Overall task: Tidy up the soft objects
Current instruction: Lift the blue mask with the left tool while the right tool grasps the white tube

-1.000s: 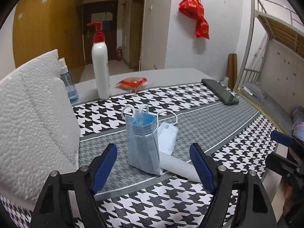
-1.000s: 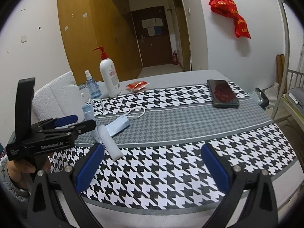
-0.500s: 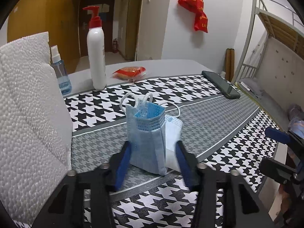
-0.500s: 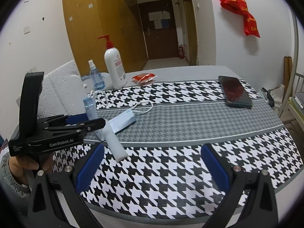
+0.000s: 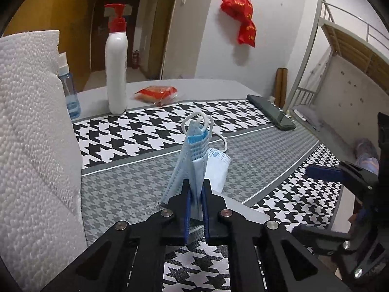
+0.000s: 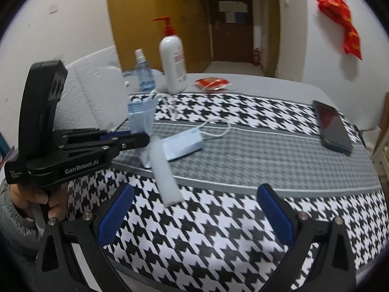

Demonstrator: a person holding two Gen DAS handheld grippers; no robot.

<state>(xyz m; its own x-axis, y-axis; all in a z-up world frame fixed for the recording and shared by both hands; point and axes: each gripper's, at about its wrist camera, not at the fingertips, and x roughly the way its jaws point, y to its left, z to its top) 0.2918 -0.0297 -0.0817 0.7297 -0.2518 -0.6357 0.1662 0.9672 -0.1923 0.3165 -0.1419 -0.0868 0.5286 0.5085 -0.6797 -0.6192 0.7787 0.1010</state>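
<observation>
Black-and-white houndstooth cloth covers the table, where a folded pale-blue pleated face mask is pinched upright at its lower edge by the just-closed left gripper. Light and limp, it should sag above the pads. The right gripper is held open, empty.

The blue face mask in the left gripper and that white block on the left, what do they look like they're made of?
Blue face mask: likely thin nonwoven fabric, matte; pleated, dimpled edge, crumpling between the left gripper pads. White block: probably expanded foam; pebbled, beaded surface.
</observation>
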